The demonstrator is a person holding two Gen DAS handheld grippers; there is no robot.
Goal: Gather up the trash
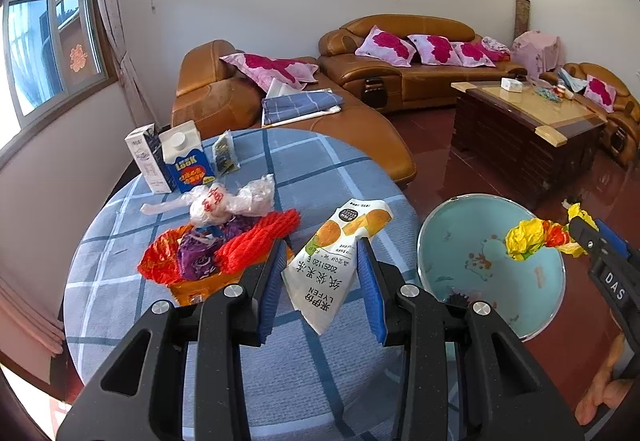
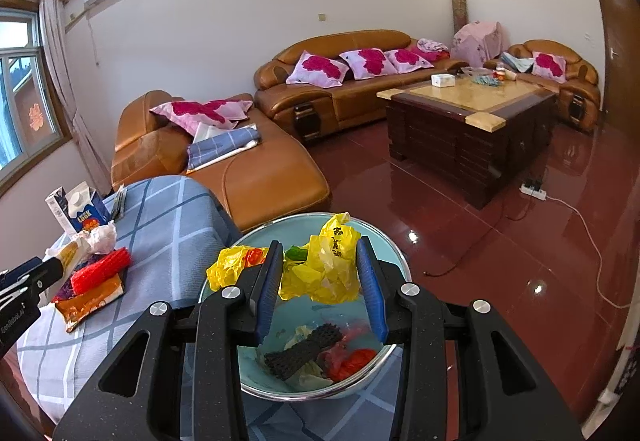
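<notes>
Crinkly yellow plastic bag (image 2: pixel 324 269) clenched by right gripper (image 2: pixel 322 293) over glossy round bin (image 2: pixel 394 261); left gripper (image 1: pixel 320 281) grasps snack wrapper (image 1: pixel 336 261) at twelve o'clock

Two handheld grippers point forward and downward. The left gripper (image 1: pixel 322 273) has its blue pads pressed against a white snack packet (image 1: pixel 336 261), holding it up. The right gripper (image 2: pixel 322 281) (seen side-on from the left camera) pinches a crumpled yellow bag (image 2: pixel 320 269) between its fingers, lifted clear.
</notes>
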